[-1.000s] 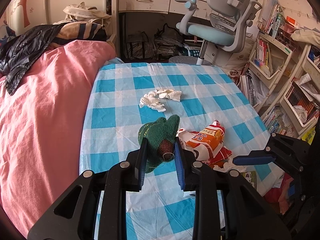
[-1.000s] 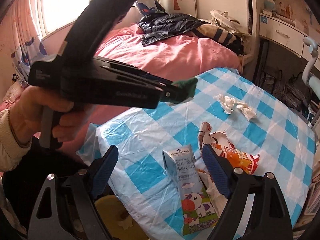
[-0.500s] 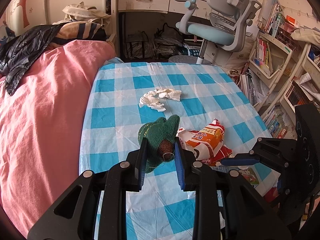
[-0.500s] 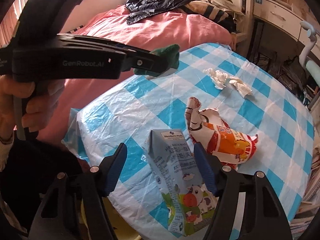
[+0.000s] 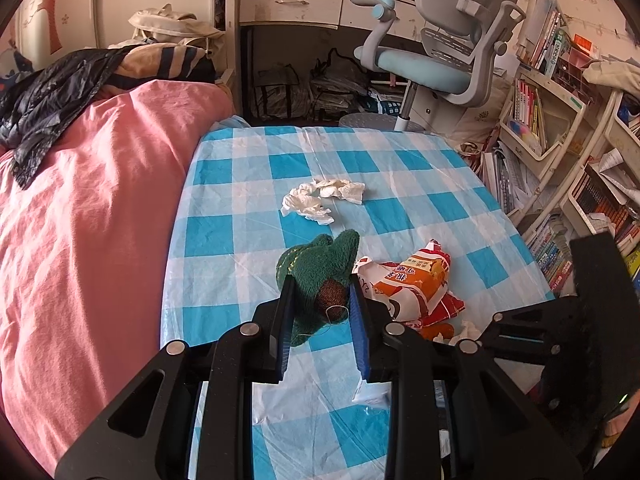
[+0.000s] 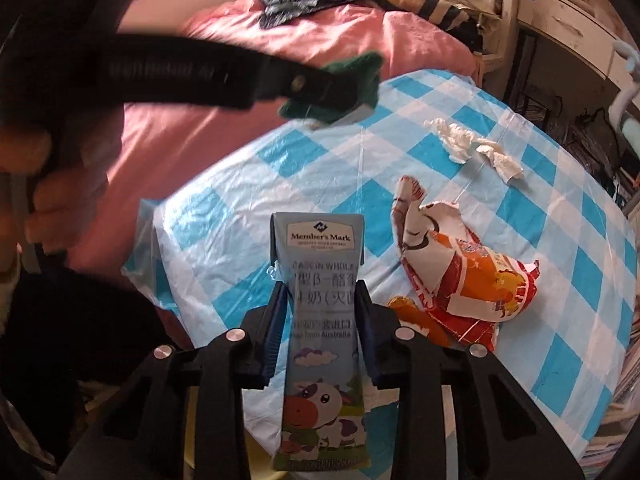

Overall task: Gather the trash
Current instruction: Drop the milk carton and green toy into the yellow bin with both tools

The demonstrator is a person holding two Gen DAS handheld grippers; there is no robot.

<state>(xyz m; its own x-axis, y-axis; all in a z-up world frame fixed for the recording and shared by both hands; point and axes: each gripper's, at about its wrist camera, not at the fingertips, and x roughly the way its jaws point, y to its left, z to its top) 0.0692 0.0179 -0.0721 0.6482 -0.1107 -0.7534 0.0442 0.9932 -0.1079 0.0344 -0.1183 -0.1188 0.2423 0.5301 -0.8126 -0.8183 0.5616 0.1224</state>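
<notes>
Both wrist views close, angled down, sharing checked table (image 5: 248, 216)

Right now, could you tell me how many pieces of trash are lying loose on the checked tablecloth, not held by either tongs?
2: the crumpled white tissues mid-table, and the orange snack wrapper nearer its right edge. More may hide behind the tongs.

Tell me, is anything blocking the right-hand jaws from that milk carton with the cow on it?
Nothing visible does. The milk carton already sits between the jaws of the right gripper, which are closing on its sides. The orange snack bag lies apart to one side, on the checked tablecloth.
</notes>
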